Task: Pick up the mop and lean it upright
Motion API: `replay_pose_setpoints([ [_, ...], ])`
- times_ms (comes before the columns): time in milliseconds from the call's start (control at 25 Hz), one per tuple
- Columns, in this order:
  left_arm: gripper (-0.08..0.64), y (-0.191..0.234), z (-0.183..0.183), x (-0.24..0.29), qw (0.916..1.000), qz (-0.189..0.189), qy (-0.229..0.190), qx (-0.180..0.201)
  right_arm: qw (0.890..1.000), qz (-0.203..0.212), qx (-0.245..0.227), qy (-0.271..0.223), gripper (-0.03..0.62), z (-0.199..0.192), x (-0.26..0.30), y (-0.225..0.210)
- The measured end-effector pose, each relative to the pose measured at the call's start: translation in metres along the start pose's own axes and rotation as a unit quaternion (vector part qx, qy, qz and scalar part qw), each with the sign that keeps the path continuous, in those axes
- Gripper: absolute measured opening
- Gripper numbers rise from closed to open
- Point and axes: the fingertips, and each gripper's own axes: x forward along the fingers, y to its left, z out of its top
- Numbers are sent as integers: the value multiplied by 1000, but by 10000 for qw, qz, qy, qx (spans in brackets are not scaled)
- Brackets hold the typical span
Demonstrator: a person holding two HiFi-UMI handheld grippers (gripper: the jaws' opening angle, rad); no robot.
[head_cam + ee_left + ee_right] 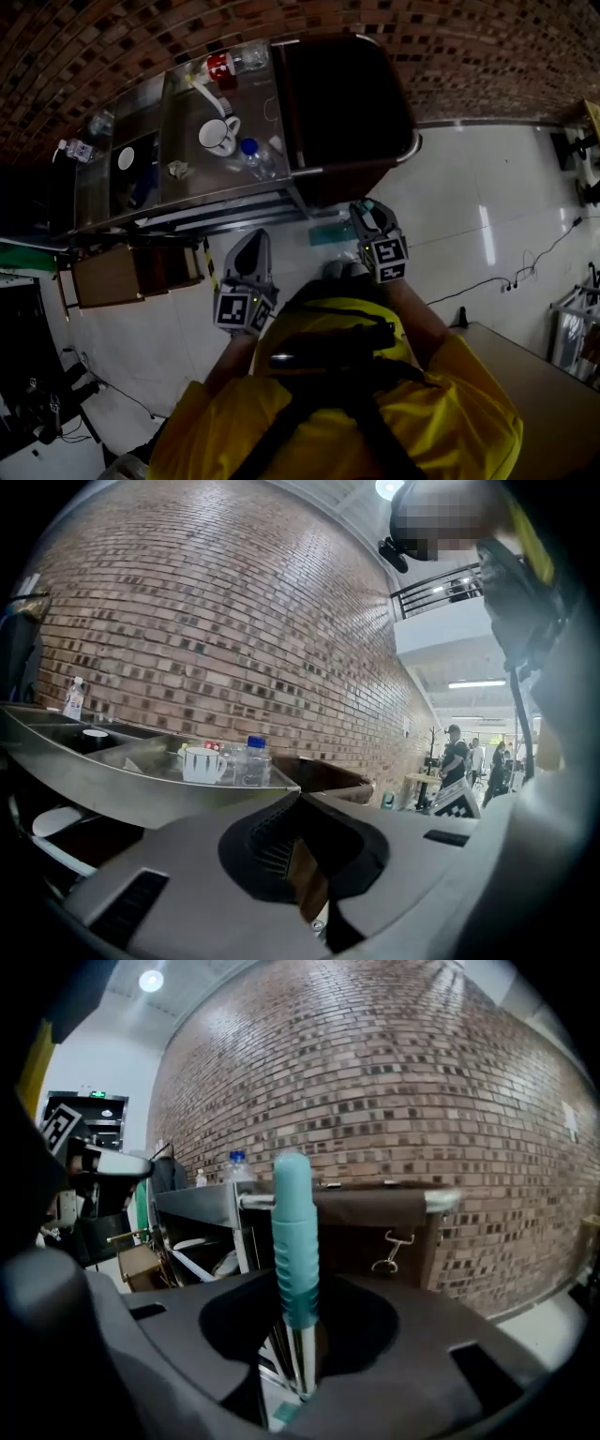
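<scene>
Idling on left gripper (251, 246): jaws together, nothing held. Done with pickup: clamped with right gripper (300, 1372) on mop handle (293, 1241), on metal shaft just under teal grip, held upright near steel cart (192, 1202). Left to do: lean it against a support, let go.

L gripper (251, 246) held fwd, jaws together, nothing betw them. R gripper (366, 216) beside it, slightly ahead, jaws clamped on mop handle (294, 1241), handle upright. Both forearms out front, yellow sleeves (469, 403); grippers apart.
</scene>
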Motion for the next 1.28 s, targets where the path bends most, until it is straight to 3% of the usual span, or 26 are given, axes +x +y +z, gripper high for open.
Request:
replay_pose_setpoints([
  [320, 5, 10, -15, -14, 9997, 168, 165, -93, 9983, 11, 79, 569, 114, -43, 58, 5],
  [440, 5, 11, -20, -16, 9993, 220, 250, -153, 9986, 68, 21, 529, 114, -43, 77, 11],
  [640, 5, 14, -15, -20, 9994, 293, 16, -185, 9986, -61, 122, 518, 117, -36, 101, 16],
  [840, 5, 11, -28, -22, 9993, 223, 251, -182, 9985, -160, 99, 516, 124, -32, 119, 20],
  [920, 5, 10, -29, -21, 9991, 228, 307, -161, 9983, -150, 102, 547, 226, -31, 123, 20],
  [1000, 5, 9, -29, -19, 9992, 199, 322, -162, 9982, -140, 149, 562, 233, -30, 122, 19],
  [1080, 5, 7, -30, -17, 9992, 154, 327, -173, 9981, -126, 245, 543, 295, -32, 117, 19],
  [1280, 5, 1, -30, -8, 9993, 84, 261, -238, 9981, -113, 237, 555, 298, -36, 102, 18],
])
